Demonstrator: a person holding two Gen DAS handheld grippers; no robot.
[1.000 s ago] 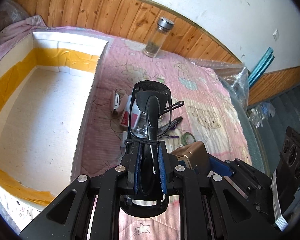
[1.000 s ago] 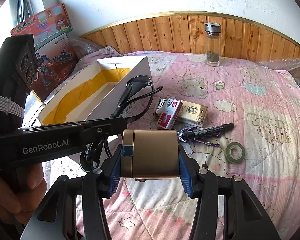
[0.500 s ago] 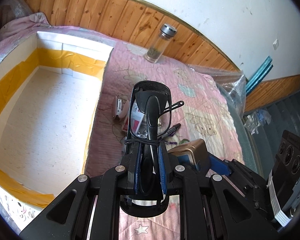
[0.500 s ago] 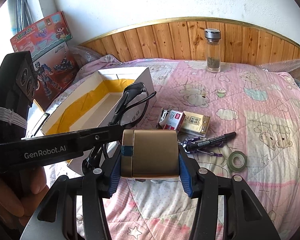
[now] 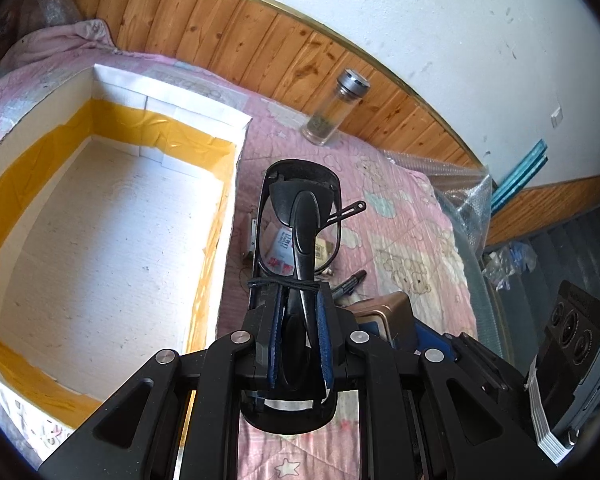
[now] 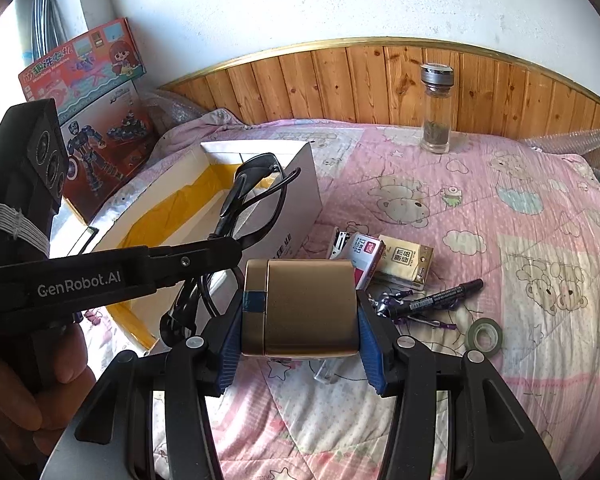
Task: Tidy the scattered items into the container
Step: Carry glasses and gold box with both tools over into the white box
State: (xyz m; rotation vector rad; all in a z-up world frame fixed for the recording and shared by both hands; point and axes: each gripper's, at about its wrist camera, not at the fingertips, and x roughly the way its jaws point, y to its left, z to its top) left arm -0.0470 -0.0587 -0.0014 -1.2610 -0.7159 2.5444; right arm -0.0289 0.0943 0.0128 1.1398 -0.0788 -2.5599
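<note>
Your left gripper (image 5: 298, 340) is clamped tight on the folded glasses (image 5: 300, 232) and your right gripper (image 6: 300, 344) grips the gold tin (image 6: 304, 308) at a wide spread, both above the pink quilt (image 6: 500, 208) by the wood-panelled wall. Since a second ago, the white box (image 5: 100, 240) has drawn nearer, the glasses now beside its rim. Only your right view shows the tape (image 6: 485, 334), marker (image 6: 440, 300) and toy cartons (image 6: 96, 120).

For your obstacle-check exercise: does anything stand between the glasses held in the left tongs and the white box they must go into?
Only the box's own near wall. The black glasses, clamped in the left tongs, hang beside the open white box, which shows nothing inside; no other obstacle shows.
</note>
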